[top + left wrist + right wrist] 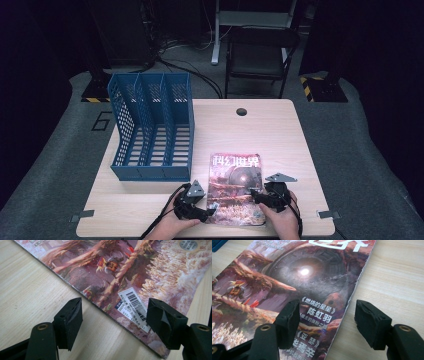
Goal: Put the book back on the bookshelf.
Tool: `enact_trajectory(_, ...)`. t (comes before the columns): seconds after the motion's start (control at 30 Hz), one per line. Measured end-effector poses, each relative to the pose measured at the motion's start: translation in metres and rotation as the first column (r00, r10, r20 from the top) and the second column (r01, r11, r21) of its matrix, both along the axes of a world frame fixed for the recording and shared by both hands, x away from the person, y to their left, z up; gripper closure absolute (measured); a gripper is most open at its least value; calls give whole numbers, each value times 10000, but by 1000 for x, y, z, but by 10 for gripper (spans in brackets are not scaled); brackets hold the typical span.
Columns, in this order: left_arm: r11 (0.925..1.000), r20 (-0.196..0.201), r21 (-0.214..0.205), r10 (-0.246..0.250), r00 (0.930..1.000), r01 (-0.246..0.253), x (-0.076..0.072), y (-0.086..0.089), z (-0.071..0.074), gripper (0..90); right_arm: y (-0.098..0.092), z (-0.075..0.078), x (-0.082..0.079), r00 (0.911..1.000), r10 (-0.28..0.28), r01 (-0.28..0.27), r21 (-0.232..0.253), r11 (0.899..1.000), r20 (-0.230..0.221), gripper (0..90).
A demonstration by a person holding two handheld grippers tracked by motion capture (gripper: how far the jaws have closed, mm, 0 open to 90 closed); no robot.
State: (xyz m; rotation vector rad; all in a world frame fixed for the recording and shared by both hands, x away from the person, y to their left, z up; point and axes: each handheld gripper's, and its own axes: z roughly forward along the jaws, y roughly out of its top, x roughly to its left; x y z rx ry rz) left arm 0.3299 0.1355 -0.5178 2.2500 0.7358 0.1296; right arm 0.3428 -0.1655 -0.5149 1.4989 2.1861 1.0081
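A magazine (235, 187) with a dark, reddish picture cover lies flat on the wooden table (280, 135), near its front edge. My left gripper (209, 214) sits at the magazine's lower left edge. In the left gripper view its jaws (113, 307) stand open astride that edge of the magazine (120, 267), one over bare wood and one over the barcode label, with neither pad pressing on it. My right gripper (257, 196) is at the magazine's right edge. Its jaws (327, 307) stand open too, one over the cover (287, 277) and one over the table.
A blue three-slot file holder (150, 125) stands on the left half of the table, its open side toward me. A round cable hole (242, 111) is near the far edge. A dark chair (260, 55) stands behind the table.
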Motion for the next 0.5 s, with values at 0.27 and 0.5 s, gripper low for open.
enact_trajectory(0.27, 9999, 30, -35, -145, 9999, 145, -2, -4, 0, 308, 1, -2, 0, 9999, -111, 112, 110, 9999, -100, 367)
enact_trajectory(0.5, 9997, 16, -49, -239, 9997, 239, -5, -6, 0, 360, 4, -2, -1, 10000, -13, 14, 149, 9999, -91, 375)
